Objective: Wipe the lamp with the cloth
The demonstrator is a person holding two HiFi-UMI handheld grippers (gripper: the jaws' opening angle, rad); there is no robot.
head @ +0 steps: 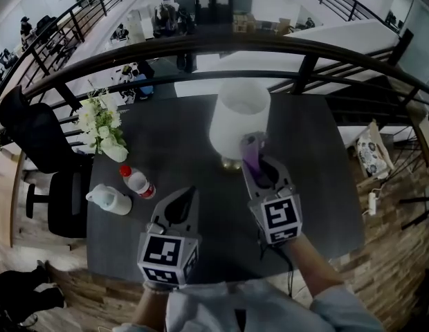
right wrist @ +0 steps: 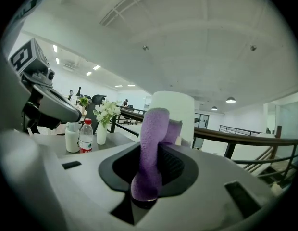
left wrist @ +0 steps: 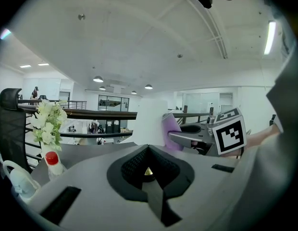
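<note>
A white lamp (head: 239,120) with a brass base stands at the middle of the dark table (head: 318,178). My right gripper (head: 252,151) is shut on a folded purple cloth (head: 250,155), whose tip rests against the lower part of the lampshade. In the right gripper view the cloth (right wrist: 151,148) sticks up between the jaws in front of the lamp (right wrist: 175,112). My left gripper (head: 187,198) hovers over the table to the left of the lamp with jaws together and nothing in them. The left gripper view shows the lamp (left wrist: 151,121) and the cloth (left wrist: 171,129) ahead.
A vase of white flowers (head: 104,126), a red-capped bottle (head: 138,182) lying down and a white jug (head: 109,199) sit on the table's left side. A black chair (head: 41,164) stands off to the left. A dark railing (head: 201,47) runs behind the table.
</note>
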